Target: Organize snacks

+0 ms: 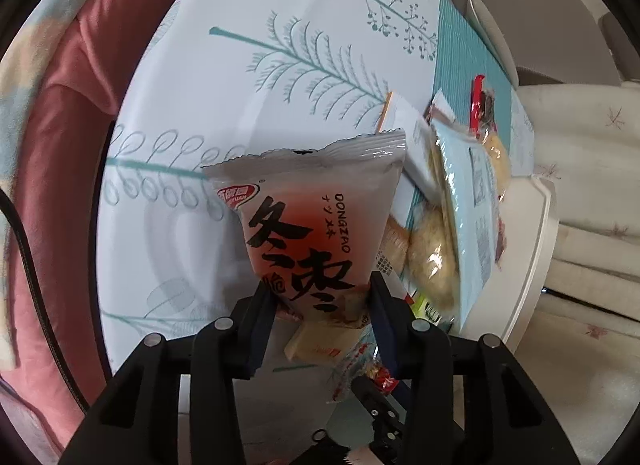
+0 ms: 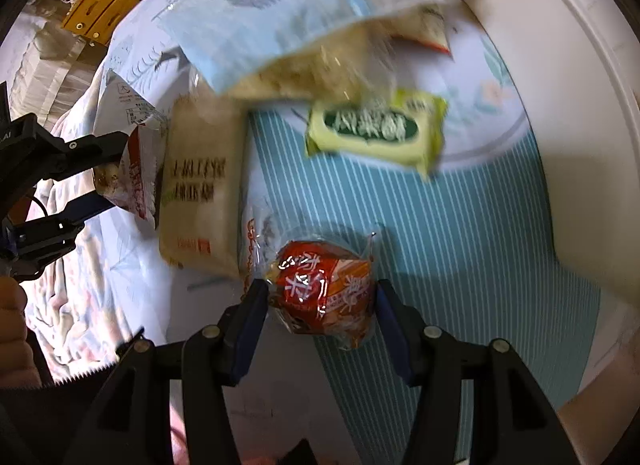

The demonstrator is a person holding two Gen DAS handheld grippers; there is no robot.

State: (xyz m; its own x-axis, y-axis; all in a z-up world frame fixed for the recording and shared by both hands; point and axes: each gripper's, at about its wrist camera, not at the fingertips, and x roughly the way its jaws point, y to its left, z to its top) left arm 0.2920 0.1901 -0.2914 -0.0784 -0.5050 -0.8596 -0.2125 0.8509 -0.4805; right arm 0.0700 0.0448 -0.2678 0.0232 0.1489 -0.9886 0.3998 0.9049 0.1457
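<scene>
My left gripper (image 1: 320,297) is shut on a grey-and-red Dongzao snack packet (image 1: 308,225) and holds it upright above the patterned tablecloth (image 1: 240,77). The same gripper (image 2: 114,169) and packet (image 2: 136,173) show at the left of the right wrist view. My right gripper (image 2: 320,301) has its fingers on both sides of a red snack packet (image 2: 324,289) on the striped teal mat (image 2: 440,249). A beige packet (image 2: 204,185), a green packet (image 2: 376,133) and a large pale blue bag (image 2: 272,17) lie beyond it.
More snacks lie heaped at the right of the left wrist view, among them a pale blue bag (image 1: 464,201) and a red wrapper (image 1: 478,105). The white table rim (image 2: 580,65) curves to the right. A pink cushion (image 1: 60,145) lies left of the table.
</scene>
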